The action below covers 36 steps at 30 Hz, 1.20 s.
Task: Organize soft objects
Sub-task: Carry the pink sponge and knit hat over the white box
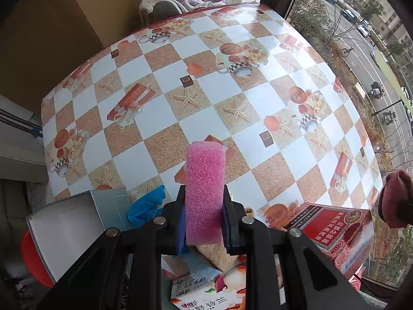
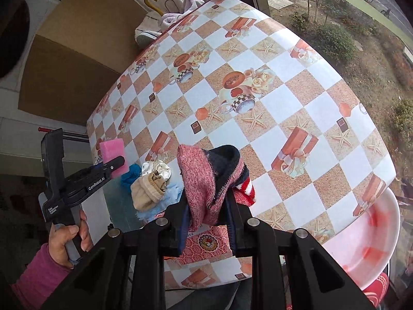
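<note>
The left hand-held gripper is clamped on a pink foam block. The block stands lengthwise between the two black fingers, its long axis running straight out along them, and its far end pokes well past the fingertips, lifted clear of the table. From the right wrist view the same block shows as a pink slab pinched near its lower end, held up at the table's left edge by a hand in a magenta sleeve.

The right hand-held gripper is closed on a bundle of knitted socks: a pink marled one on the outside, with dark navy and red-and-white striped knit folded inside it. The bundle rises out of the jaws, its rounded end pointing away along the fingers, also off the table.

Below the left hand-held gripper sit a crumpled blue cloth, an open grey box and a red printed box. In the right wrist view, a small heap lies just beside the grey box: a beige sock, a white dotted scrunchie and a pale blue fluffy cloth. A white basin sits at the right, by the table's near corner.
</note>
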{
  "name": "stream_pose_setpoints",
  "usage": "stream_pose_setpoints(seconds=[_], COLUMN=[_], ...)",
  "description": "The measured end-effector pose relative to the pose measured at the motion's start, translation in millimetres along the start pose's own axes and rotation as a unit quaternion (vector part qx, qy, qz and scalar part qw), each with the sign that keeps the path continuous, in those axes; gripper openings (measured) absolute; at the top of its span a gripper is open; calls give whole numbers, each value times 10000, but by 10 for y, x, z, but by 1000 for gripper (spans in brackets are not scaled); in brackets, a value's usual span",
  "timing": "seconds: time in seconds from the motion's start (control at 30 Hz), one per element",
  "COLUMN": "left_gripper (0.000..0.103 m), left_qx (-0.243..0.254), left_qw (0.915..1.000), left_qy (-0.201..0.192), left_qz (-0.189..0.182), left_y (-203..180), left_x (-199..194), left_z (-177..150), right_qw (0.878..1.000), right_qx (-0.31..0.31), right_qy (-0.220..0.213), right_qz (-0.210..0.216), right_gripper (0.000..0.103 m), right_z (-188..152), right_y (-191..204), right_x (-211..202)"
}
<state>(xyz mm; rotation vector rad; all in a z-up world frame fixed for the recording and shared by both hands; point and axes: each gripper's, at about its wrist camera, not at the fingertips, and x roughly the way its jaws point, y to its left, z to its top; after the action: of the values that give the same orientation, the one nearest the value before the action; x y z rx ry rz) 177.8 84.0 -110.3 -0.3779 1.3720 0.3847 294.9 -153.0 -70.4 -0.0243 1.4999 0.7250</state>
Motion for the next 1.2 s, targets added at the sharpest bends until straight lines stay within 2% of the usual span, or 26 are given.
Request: stream_pose_setpoints(seconds=[0.17, 0.47, 0.7, 1.2], left_gripper=[25, 25, 25, 25], left_qx=[258, 1066, 1538, 1438], left_qw=[9993, 9939, 9879, 9895], left_qy=[43, 62, 17, -81], left_qz=[-248, -280, -216, -95], left_y=[-175, -401, -471, -270], left_x=[-202, -489, -620, -749], left_z=[-493, -1123, -1347, -1498], right_qw=[9999, 9993, 9992, 9991], right_qx=[1, 173, 180, 3], right_qy=[-139, -213, -270, -371], right_qz=[22, 238, 223, 219], right_gripper=[26, 26, 26, 26], right_z=[-301, -777, -1013, -1148], right_y=[162, 404, 544, 772], right_x=[-66, -51, -20, -26])
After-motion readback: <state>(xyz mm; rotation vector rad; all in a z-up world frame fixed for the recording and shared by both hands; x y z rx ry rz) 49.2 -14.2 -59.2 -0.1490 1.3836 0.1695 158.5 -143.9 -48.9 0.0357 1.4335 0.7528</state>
